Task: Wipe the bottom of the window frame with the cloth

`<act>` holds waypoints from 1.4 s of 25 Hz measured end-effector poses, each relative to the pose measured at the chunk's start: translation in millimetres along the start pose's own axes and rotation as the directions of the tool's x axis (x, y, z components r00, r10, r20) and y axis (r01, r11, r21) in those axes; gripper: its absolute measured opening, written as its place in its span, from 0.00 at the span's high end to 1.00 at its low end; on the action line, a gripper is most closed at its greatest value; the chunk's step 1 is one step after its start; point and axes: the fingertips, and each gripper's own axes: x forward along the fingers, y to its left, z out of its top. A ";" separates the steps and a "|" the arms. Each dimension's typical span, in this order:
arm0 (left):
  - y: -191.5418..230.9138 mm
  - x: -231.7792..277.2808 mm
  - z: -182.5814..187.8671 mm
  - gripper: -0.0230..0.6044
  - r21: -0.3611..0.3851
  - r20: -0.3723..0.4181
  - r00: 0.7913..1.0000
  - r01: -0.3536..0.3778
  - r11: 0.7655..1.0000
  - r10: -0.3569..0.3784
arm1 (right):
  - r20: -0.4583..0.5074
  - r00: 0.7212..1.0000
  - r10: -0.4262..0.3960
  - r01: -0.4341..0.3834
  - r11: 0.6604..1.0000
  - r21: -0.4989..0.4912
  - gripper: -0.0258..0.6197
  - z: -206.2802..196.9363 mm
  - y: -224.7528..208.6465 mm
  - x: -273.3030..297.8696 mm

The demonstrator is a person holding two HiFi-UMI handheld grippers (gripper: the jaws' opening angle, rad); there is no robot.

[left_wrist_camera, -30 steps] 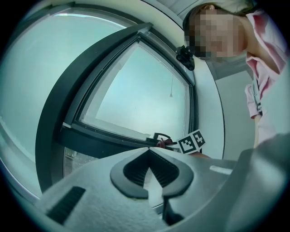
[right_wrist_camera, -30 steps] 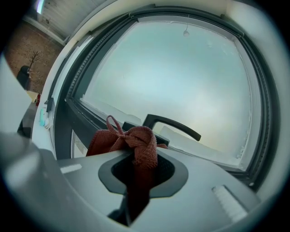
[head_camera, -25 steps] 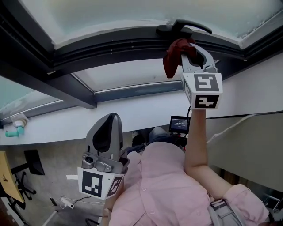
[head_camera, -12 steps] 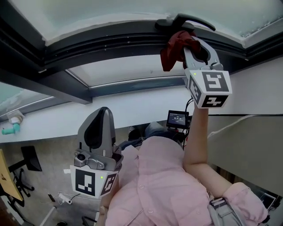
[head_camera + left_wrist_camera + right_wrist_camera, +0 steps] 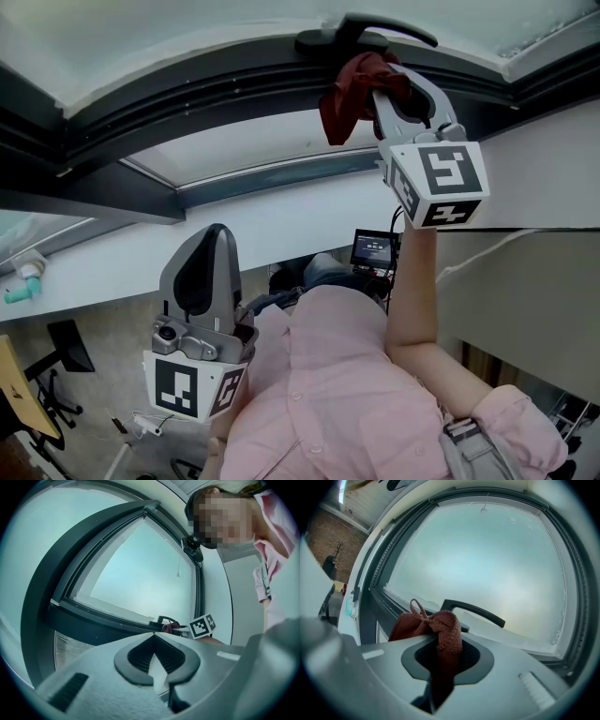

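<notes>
At the far left of the head view, one small teal and white object (image 5: 21, 284) lies on the smooth white sill (image 5: 103, 258). Next comes the left gripper (image 5: 214, 232), a rounded grey plastic shell held low in front of the person's pink shirt (image 5: 328, 394), with its black-and-white marker cube (image 5: 192, 384) at the base. In the left gripper view its two ribbed dark pads (image 5: 140, 656) are pressed together at the tips around a teardrop-shaped recess, with nothing between them. Above, the window frame (image 5: 234, 89) runs across as stacked dark grey rails, smooth and matte, bordering pale frosted glass (image 5: 187, 28). A small lit screen (image 5: 375, 248) shows below the shirt's right side. Further right, one curved black lever handle (image 5: 361, 33) sits on the frame. Just under it is the single cloth (image 5: 347, 98), rust-red with a coarse woven, towel-like nap, bunched into folds and a loose loop. The right gripper (image 5: 380, 82) is raised on an outstretched bare arm (image 5: 412, 300) and carries the second marker cube (image 5: 436, 183). Its jaws pinch the cloth; in the right gripper view the fabric (image 5: 436, 625) is squeezed into the slot of the right gripper (image 5: 440, 646) and spills out above it. It lies against the dark lower rail (image 5: 379, 597) and covers the base of the handle (image 5: 471, 611). Whether the cloth actually touches the rail cannot be told.
</notes>
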 end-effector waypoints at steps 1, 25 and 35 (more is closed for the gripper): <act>-0.3 0.8 -0.2 0.96 0.000 -0.001 1.000 0.000 1.000 0.000 | -0.002 1.000 -0.009 0.009 1.000 0.003 0.87 -1.5 -3.7 -1.0; -14.5 7.7 6.6 0.96 0.032 0.019 1.000 -0.003 0.999 0.002 | 0.009 1.000 -0.027 0.027 0.999 0.039 0.87 -12.6 -33.4 -9.5; -12.4 10.2 5.6 0.96 0.028 0.019 1.000 -0.009 1.000 0.008 | -0.024 0.994 -0.106 0.107 0.993 0.055 0.87 -26.4 -67.4 -18.0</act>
